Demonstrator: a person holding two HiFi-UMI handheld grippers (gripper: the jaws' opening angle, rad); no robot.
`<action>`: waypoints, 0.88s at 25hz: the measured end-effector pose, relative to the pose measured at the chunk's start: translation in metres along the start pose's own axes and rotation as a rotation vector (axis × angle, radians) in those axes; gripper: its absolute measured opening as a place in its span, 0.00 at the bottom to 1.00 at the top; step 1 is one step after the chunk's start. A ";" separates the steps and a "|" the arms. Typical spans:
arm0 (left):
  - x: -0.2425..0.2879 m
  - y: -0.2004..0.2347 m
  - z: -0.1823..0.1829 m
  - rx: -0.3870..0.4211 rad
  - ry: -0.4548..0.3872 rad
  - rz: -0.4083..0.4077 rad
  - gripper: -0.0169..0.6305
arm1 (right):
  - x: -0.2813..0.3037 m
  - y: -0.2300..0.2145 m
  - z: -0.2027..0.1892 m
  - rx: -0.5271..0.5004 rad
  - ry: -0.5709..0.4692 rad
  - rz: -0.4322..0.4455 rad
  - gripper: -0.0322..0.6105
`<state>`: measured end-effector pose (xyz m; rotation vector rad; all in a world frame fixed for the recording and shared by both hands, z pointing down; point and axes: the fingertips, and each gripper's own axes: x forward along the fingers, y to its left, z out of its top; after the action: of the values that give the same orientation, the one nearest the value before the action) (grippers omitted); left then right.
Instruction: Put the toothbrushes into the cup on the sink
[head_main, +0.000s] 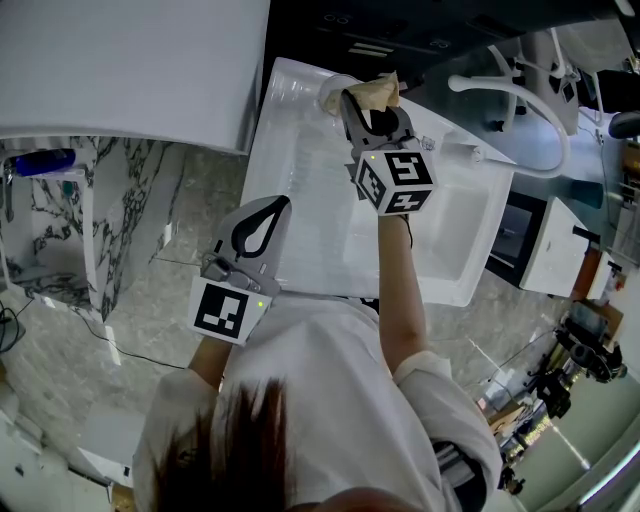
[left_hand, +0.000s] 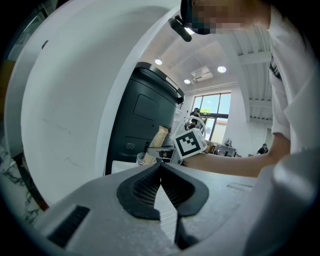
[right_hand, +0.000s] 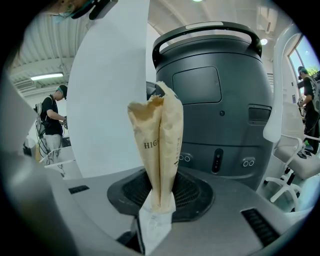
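My right gripper (head_main: 371, 112) is shut on tan paper-wrapped toothbrush packets (head_main: 377, 92), which look like two pressed side by side. In the right gripper view the packets (right_hand: 160, 145) stand upright between the pads of the gripper (right_hand: 161, 196). They hang at the far left corner of the white sink (head_main: 300, 140), right by the clear cup (head_main: 334, 96). From the left gripper view the cup (left_hand: 142, 159) sits on the sink top with the packets (left_hand: 159, 139) just above it. My left gripper (head_main: 281, 203) is shut and empty near the sink's front left edge; its jaws meet (left_hand: 160, 168).
A white curved faucet (head_main: 522, 98) arches over the sink's right side. A white panel (head_main: 130, 70) stands to the left and a dark grey machine (right_hand: 215, 100) behind the sink. A person (right_hand: 51, 117) stands in the far background.
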<state>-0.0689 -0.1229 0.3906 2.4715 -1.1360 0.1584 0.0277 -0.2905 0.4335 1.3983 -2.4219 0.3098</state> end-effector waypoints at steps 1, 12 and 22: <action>0.000 0.000 0.000 0.000 0.001 -0.001 0.05 | 0.000 0.000 -0.001 0.001 0.002 0.000 0.21; 0.003 0.001 -0.001 0.001 0.001 -0.009 0.05 | 0.009 0.000 -0.016 -0.008 0.029 -0.001 0.21; 0.003 0.000 0.000 -0.003 -0.001 -0.015 0.05 | 0.011 0.002 -0.023 -0.043 0.029 0.005 0.21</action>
<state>-0.0667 -0.1253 0.3914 2.4772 -1.1168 0.1508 0.0252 -0.2906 0.4585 1.3606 -2.3947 0.2759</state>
